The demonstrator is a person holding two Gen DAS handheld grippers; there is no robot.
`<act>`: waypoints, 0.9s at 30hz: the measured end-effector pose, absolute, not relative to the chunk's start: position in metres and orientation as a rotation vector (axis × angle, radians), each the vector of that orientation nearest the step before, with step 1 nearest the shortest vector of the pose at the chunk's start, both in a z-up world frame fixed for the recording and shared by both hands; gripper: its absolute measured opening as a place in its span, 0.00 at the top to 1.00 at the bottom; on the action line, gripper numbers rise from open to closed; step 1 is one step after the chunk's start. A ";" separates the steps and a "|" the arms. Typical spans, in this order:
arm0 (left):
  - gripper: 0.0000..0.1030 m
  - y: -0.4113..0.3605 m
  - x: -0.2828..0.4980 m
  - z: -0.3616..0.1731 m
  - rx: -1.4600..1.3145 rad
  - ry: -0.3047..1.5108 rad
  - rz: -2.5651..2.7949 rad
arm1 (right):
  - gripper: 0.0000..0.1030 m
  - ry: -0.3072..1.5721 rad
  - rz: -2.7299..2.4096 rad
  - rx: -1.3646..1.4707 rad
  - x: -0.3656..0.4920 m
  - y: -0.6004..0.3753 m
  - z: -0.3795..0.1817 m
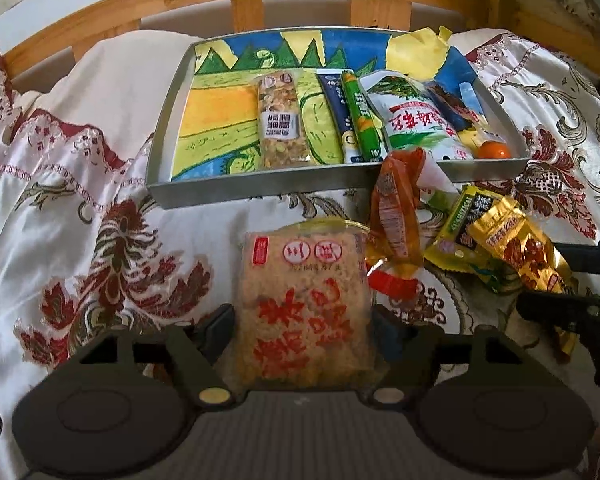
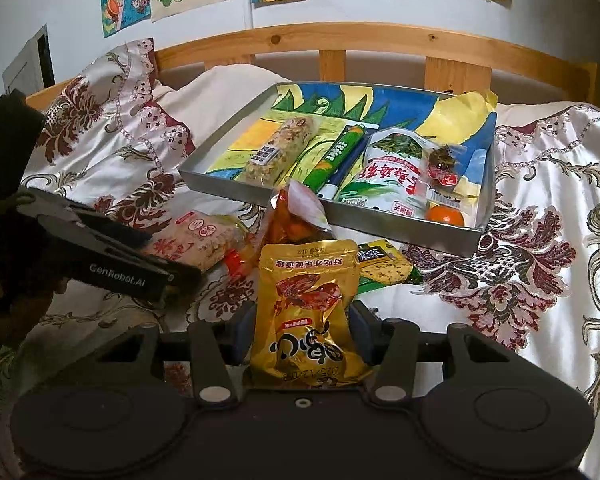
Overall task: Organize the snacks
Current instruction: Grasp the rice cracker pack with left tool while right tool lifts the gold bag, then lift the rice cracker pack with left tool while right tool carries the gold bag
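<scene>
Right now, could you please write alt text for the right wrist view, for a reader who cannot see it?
The right gripper grips a gold snack pouch above a floral bedspread. Beyond it, a metal tray lined with a child's drawing holds a granola bar, a green sausage stick, a white-green packet and a small orange. At left, the left gripper holds a rice cracker pack.

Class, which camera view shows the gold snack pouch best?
The right wrist view: the gold snack pouch fills the centre, front printing visible, between the right gripper fingers. The left wrist view shows it sideways at the right edge.
</scene>
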State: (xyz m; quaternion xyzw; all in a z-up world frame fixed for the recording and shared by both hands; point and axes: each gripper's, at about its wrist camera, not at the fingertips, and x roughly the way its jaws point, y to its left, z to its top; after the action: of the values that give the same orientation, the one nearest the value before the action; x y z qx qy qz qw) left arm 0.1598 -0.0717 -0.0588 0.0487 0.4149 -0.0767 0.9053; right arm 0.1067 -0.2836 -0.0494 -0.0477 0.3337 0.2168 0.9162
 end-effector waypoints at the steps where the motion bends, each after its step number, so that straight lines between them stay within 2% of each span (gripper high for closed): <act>1: 0.22 -0.072 0.161 -0.059 0.105 0.854 -0.157 | 0.48 0.687 0.447 -0.101 0.107 -0.283 -0.050; 7: 0.21 -0.076 0.166 -0.060 0.113 0.851 -0.163 | 0.47 0.690 0.451 -0.106 0.108 -0.283 -0.052; 10: 0.27 -0.077 0.165 -0.060 0.115 0.849 -0.160 | 0.48 0.687 0.453 -0.112 0.107 -0.283 -0.053; 27: 0.28 -0.060 0.128 -0.047 -0.046 0.874 -0.181 | 0.51 0.639 0.420 -0.088 0.094 -0.291 -0.040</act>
State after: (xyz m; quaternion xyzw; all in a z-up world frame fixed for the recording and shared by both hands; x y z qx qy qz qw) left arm 0.1281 -0.0599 -0.0468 -0.0220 0.4225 -0.0873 0.9019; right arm 0.0937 -0.2915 -0.0404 -0.0430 0.3119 0.2050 0.9267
